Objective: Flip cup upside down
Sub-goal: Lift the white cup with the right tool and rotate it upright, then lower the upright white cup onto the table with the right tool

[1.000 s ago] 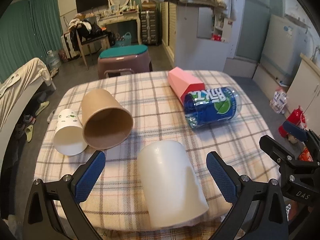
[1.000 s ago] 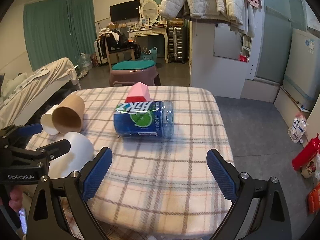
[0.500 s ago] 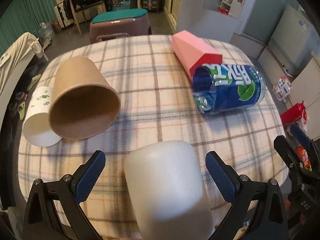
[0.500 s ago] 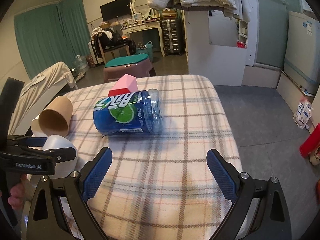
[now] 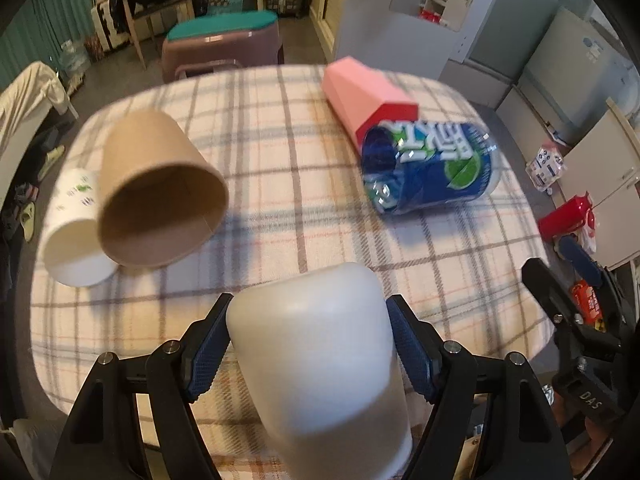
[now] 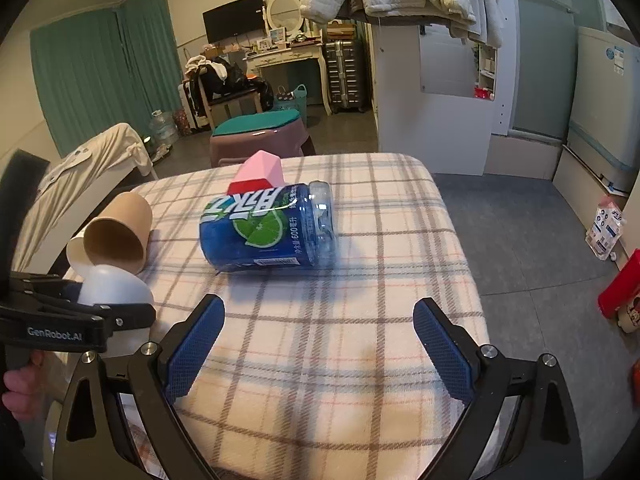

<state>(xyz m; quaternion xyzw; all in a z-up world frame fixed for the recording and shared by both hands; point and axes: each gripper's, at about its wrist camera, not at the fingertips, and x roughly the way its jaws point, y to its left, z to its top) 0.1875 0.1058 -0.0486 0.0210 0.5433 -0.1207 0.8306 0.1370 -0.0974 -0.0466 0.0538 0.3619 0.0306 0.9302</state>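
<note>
A plain white cup (image 5: 320, 352) lies on its side at the near edge of the plaid table, closed base pointing away. My left gripper (image 5: 308, 344) is shut on it, blue pads pressed on both sides. The cup also shows in the right wrist view (image 6: 116, 286), held by the left gripper (image 6: 80, 316). My right gripper (image 6: 318, 340) is open and empty above the table's near right part. A brown paper cup (image 5: 156, 192) and a white printed cup (image 5: 72, 228) lie on their sides at the left.
A blue cut-off bottle (image 5: 432, 168) lies on its side at the right, a pink and red carton (image 5: 368, 96) behind it. The plaid tablecloth (image 6: 360, 280) covers the table. A purple stool (image 6: 260, 136) stands beyond the far edge. Red containers (image 6: 620, 288) sit on the floor at the right.
My left gripper has closed from wide open onto the white cup and moved in closer over it. The right gripper stays open and has shifted slightly.
</note>
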